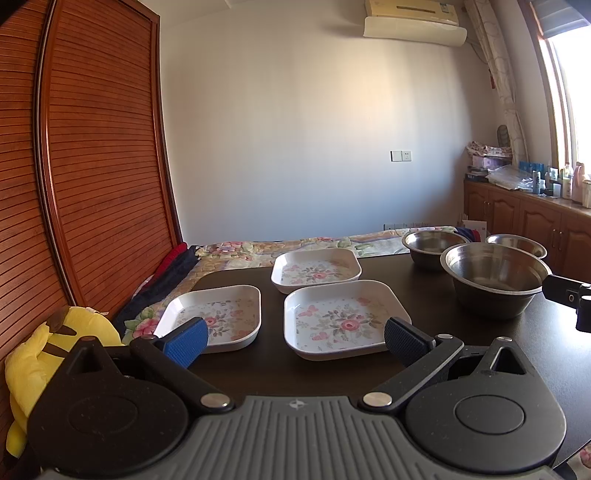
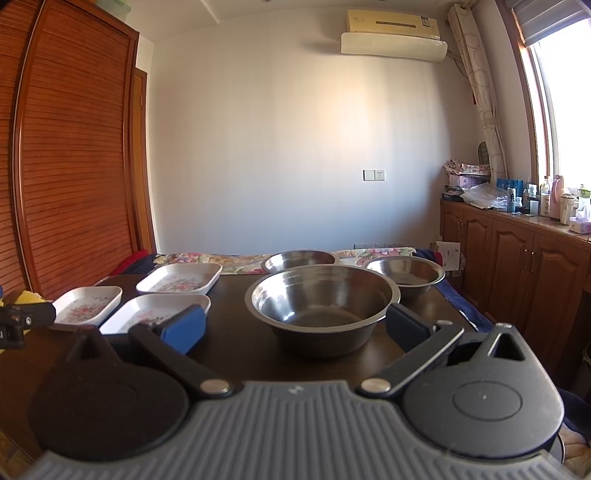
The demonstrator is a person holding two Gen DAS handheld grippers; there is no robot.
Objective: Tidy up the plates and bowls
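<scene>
I hold my left gripper [image 1: 295,341] with its fingers wide apart above the dark table [image 1: 424,325], facing three floral square plates [image 1: 341,319] that lie separately. My right gripper [image 2: 295,326] is also spread with nothing in it, in front of the large steel bowl [image 2: 321,301]; two smaller steel bowls [image 2: 406,275] stand behind it.

We see a plain pale wall [image 2: 266,147] straight ahead of the jaws, with an air conditioner [image 2: 393,35] mounted high on it. To their left stands a slatted wooden wardrobe [image 2: 74,166]; to their right, sunlight enters through a window [image 2: 565,110] above wooden cabinets [image 2: 517,254]. A floral bedspread [image 1: 258,249] lies beyond.
</scene>
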